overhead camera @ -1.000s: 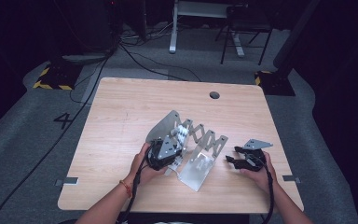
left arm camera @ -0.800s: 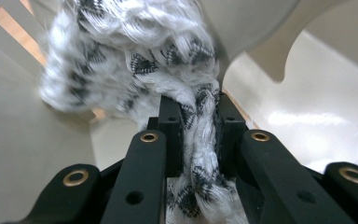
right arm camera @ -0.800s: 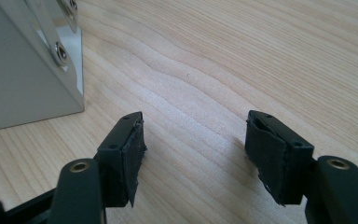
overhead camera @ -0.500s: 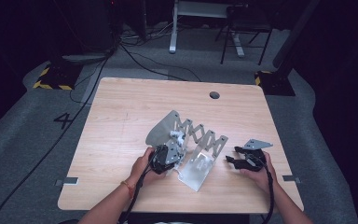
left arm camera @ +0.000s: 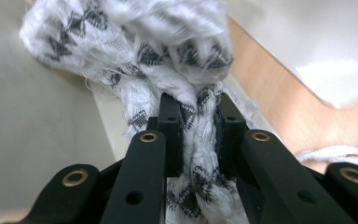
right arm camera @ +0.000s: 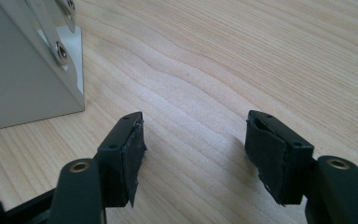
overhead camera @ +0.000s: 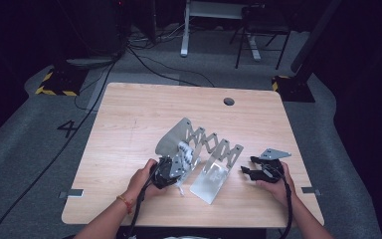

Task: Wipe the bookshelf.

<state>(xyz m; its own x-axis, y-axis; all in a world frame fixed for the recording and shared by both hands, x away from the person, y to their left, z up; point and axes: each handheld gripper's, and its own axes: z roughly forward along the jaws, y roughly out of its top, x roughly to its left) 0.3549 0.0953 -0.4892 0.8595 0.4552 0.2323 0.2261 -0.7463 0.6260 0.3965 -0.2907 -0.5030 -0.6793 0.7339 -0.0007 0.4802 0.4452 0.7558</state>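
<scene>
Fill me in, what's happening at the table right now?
A person works two handheld grippers at a wooden table. The left claw is shut on a white cloth with a black pattern, holding it at the left end panel of an accordion-style metal rack that stands in the middle of the table. The right claw is open with nothing between its pads, resting low over bare wood just right of the rack's other end panel.

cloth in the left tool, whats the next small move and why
Probably ease the cloth a little deeper between the metal rack's plates. The left tool is shut on its bunched end, pale plates stand on both sides, and the right tool rests open on the table, off the rack.
</scene>
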